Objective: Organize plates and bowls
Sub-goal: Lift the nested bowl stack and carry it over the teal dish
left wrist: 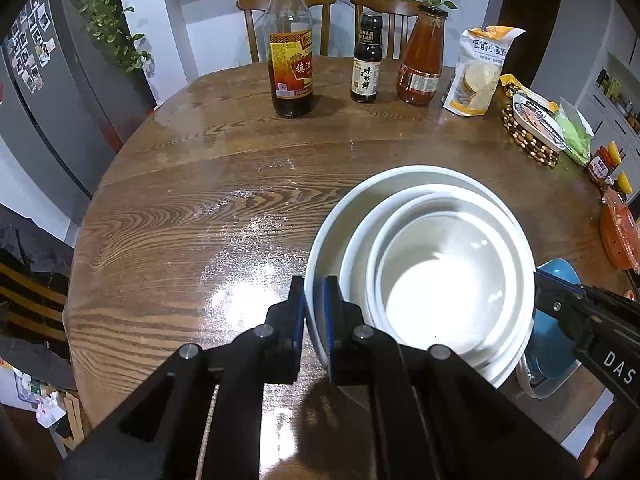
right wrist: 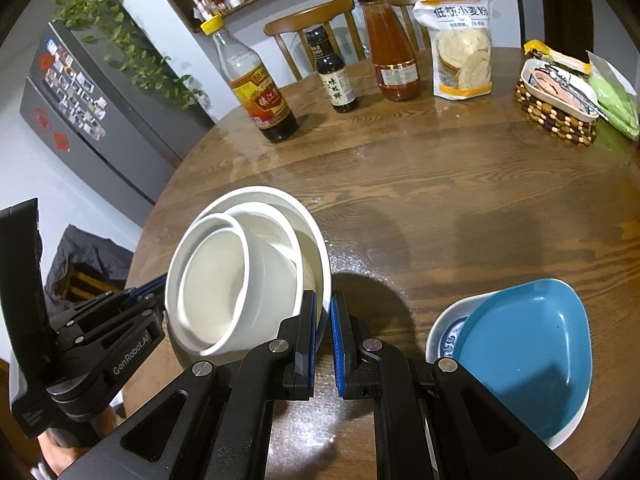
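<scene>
We see the left gripper [left wrist: 315, 312] and right gripper [right wrist: 323, 332] both clamped on opposite rims of the white bowl stack [left wrist: 424, 264], tilted above the table's [left wrist: 200, 208] near edge, beside the blue bowl [right wrist: 528, 352].

3 bowls [left wrist: 436, 280] nest; right of them a dish [right wrist: 524, 352] sits on a plate [right wrist: 442, 328]; bottles [left wrist: 291, 60] stand behind.

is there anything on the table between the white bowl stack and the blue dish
Nothing visible. The white bowls, gripped on opposite rims by the left gripper and the right gripper, have only bare table and shadow before the blue dish.
</scene>
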Demonstrator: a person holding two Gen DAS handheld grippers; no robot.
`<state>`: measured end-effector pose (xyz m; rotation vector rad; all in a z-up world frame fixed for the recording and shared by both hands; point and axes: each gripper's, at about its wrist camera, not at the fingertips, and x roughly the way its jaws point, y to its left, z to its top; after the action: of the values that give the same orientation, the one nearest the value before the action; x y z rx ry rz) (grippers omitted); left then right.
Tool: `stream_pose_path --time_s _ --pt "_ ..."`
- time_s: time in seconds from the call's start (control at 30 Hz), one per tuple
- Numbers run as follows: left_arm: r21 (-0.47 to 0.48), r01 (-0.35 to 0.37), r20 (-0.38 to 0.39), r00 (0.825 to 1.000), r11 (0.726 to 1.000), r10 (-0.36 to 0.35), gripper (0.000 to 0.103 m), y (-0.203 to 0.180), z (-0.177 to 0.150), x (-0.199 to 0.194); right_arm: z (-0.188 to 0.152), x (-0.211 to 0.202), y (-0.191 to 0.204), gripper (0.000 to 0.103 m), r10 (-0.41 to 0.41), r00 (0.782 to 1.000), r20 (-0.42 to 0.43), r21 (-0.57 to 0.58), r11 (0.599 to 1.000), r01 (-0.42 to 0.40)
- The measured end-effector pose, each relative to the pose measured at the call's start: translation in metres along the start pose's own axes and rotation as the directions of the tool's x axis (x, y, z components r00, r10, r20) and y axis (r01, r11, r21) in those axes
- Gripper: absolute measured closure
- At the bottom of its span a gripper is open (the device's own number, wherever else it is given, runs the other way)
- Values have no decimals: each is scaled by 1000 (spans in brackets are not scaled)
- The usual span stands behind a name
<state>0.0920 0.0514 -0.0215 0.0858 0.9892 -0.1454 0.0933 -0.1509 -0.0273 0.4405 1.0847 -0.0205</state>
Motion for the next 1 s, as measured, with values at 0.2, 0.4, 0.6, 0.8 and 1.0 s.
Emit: stream_pose_path --time_s 0.2,0.4,0.6,0.8,1.0 --pt "4 -2 5 1000 1000 2 97 -6 -2 -4 -2 -7 -5 91 0 1000 6 3 1000 0" --pt "6 0 13 1000 1000 0 97 -15 -5 -10 -4 -15 -10 91 -1 1000 12 1 1000 1" --pt "9 1 17 1000 1000 -1 97 -22 -6 -14 -6 -21 -15 91 -2 1000 19 3 1000 2" --pt "17 1 22 1000 1000 -2 97 -30 -6 -18 -7 -27 -21 91 -3 1000 28 10 1000 2" --pt "33 9 26 1000 999 -10 97 -38 -6 -20 -9 -34 -30 91 -8 999 39 23 1000 7"
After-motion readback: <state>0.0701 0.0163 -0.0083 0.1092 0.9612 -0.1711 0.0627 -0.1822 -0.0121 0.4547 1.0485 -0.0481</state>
